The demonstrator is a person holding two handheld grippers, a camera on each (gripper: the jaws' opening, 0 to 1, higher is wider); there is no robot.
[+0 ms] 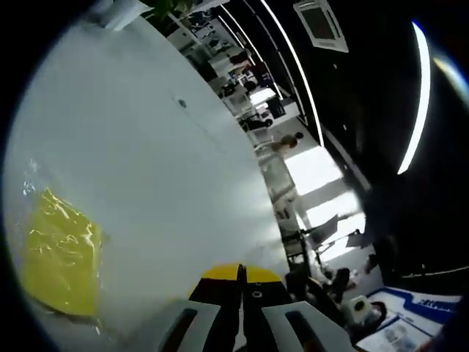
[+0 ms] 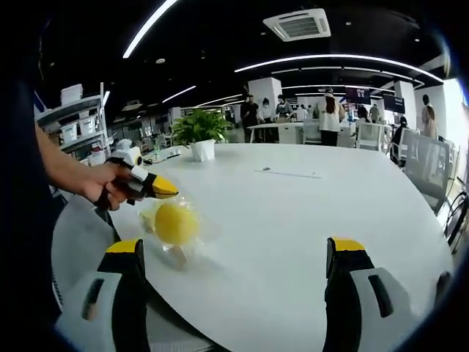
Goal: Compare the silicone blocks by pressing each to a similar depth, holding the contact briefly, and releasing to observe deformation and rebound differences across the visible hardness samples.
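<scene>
Right gripper view: left tongs (image 2: pixel 167 188), yellow-tipped, closed to point, held in person's hand (image 2: pixel 102 183), just above and left of silicone block (image 2: pixel 176 222). Block yellow, rounded, glossy, inside crinkled clear wrap, lying on smooth white round desk (image 2: pixel 308 220). Leafy potted plant (image 2: pixel 201 132) beyond block, at desk's far edge. Right tongs (image 2: pixel 236 258) spread wide open, holding nothing, nearer than block. No legible writing.

Left gripper view: block (image 1: pixel 60 253) on desk (image 1: pixel 161 161), left of closed tongs (image 1: pixel 240 277).
</scene>
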